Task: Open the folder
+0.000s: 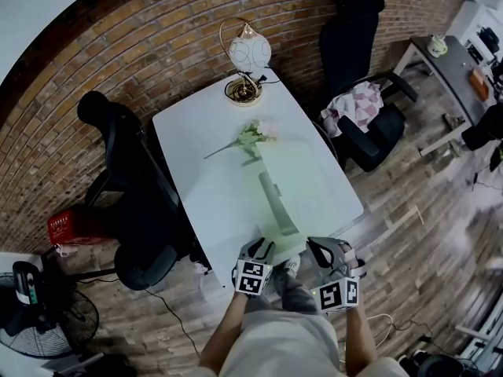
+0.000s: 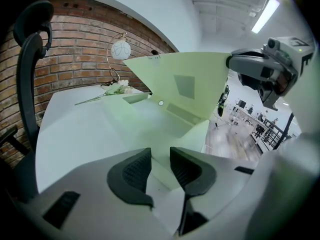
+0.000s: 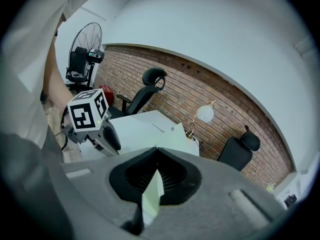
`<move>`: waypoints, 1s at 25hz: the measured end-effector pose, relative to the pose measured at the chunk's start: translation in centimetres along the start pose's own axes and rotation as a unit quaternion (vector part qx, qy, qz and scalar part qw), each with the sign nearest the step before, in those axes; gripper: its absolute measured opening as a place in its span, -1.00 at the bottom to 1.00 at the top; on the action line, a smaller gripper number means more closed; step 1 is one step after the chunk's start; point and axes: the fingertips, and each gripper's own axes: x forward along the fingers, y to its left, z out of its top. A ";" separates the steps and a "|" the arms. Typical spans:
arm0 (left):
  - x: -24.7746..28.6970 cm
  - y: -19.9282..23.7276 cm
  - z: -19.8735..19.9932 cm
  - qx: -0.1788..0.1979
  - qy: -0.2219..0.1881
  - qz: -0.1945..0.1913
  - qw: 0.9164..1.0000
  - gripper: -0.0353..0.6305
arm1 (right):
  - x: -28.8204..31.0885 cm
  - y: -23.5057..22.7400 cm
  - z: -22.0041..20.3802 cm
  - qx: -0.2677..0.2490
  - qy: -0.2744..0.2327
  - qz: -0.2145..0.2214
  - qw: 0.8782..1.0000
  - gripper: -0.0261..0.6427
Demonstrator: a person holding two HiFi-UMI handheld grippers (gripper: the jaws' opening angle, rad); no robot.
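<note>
A pale green folder point(image 1: 297, 181) lies on the right half of the white table point(image 1: 204, 171). Its top cover point(image 2: 185, 81) stands lifted at a slant over the lower leaf point(image 2: 150, 121). My right gripper point(image 3: 157, 176) is shut on the cover's near edge, and a pale green sheet shows between its pads. From the left gripper view it point(image 2: 265, 71) hangs at the cover's upper right corner. My left gripper point(image 2: 161, 169) sits at the lower leaf's near edge, pads a narrow gap apart. Both grippers point(image 1: 262, 250) point(image 1: 318, 250) are at the table's near end.
A globe lamp point(image 1: 248, 55) and a flower sprig point(image 1: 250, 137) lie at the table's far end. Black office chairs stand to the left point(image 1: 118, 132) and to the far right point(image 1: 354, 45), the right one with a cloth point(image 1: 354, 104) on it. On the floor at left are a fan point(image 1: 43, 312) and a red box point(image 1: 69, 226).
</note>
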 end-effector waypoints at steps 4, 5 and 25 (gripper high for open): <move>0.1 0.1 -0.1 0.004 0.000 0.000 1.000 -0.55 | -0.6 -1.3 0.0 0.012 0.001 -0.022 1.000 -0.90; 0.1 0.1 -0.1 0.005 0.000 0.000 1.000 -0.55 | -0.8 -1.6 -0.1 0.015 0.002 -0.028 1.000 -0.90; -0.1 0.2 0.0 0.009 0.005 -0.003 1.000 -0.55 | -3.8 -7.6 -2.3 0.070 0.012 -0.133 0.989 -0.90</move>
